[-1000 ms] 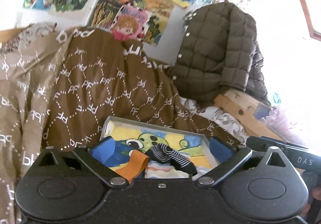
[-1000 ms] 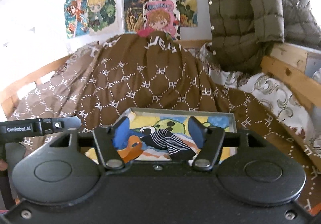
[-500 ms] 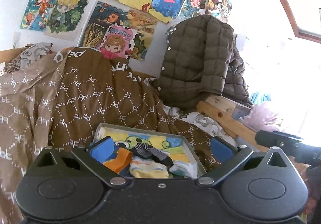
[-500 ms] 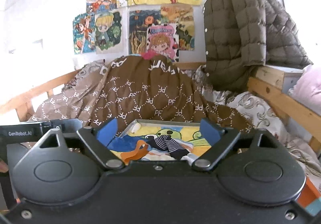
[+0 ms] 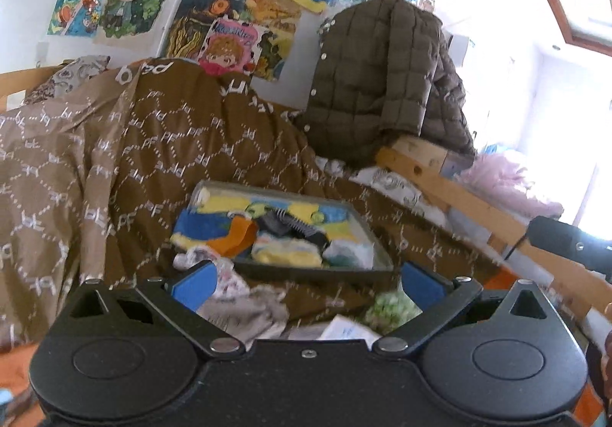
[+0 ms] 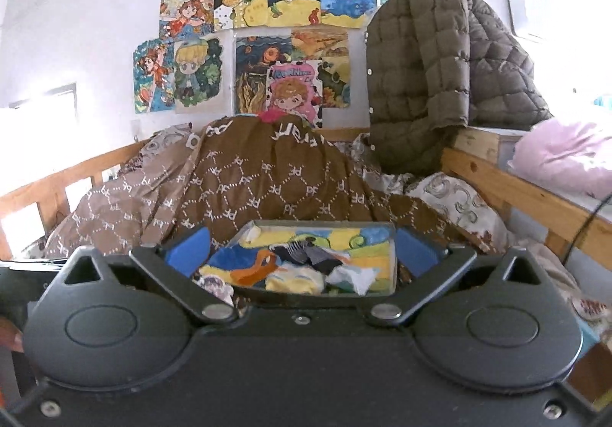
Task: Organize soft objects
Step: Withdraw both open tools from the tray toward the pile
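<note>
A grey tray [image 5: 302, 272] lies on the brown patterned duvet [image 5: 160, 144]. It holds a black-and-white striped sock [image 5: 296, 226], an orange sock [image 5: 239, 236], a yellow-striped sock [image 5: 287, 253] and a white one [image 5: 350, 253]. The tray [image 6: 317, 292] and striped sock [image 6: 306, 251] also show in the right wrist view. My left gripper [image 5: 306, 280] is open and empty, just short of the tray. Loose soft items [image 5: 244, 308] lie between its fingers. My right gripper [image 6: 302, 253] is open and empty, in front of the tray.
A quilted olive jacket [image 5: 382, 83] hangs over the wooden bed frame [image 5: 459, 190] at the right. Drawings [image 6: 267, 44] cover the wall behind. A pink fluffy item [image 6: 566, 155] lies at the right. A green-white bundle [image 5: 390, 308] and paper lie by my left gripper.
Both grippers have drawn back from the tray, which now looks farther off. The right gripper opened and let go of the striped sock, which now lies in the tray. More loose items came into the left view.
</note>
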A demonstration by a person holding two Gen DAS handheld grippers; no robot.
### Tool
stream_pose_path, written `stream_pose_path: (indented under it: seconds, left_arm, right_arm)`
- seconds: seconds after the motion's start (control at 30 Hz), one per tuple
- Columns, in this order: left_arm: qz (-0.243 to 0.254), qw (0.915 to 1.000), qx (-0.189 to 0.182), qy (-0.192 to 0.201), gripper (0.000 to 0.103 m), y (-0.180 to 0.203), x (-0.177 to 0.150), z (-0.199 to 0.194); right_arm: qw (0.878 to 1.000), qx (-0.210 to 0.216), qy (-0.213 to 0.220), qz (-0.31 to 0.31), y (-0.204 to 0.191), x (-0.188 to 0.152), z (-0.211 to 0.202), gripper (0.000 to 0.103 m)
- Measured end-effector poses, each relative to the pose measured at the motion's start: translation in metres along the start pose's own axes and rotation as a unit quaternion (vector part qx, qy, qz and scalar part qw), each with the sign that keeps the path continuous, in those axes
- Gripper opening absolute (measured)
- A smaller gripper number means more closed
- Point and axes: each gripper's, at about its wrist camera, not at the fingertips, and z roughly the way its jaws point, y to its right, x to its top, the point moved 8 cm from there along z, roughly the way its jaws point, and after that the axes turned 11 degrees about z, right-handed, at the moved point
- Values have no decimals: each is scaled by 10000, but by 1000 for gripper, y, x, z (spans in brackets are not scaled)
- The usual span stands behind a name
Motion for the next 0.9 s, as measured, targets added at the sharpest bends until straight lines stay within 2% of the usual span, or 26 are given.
stream_pose_path:
  seconds: [0.17, 0.57, 0.9]
  left_arm:
    - [226, 9994, 69, -234, 102, -2, -27, -8]
    - [708, 9932, -19, -921, 102, 2, -84, -13]
    - [1142, 9844, -154, -1326, 102, 13, -116, -9]
  right_arm:
    - [9998, -204, -24, -34, 9, -31, -19, 102]
    - [9976, -448, -517, 66, 23, -105, -46, 102]
    - [9933, -459, -1048, 139, 21, -150, -19, 102]
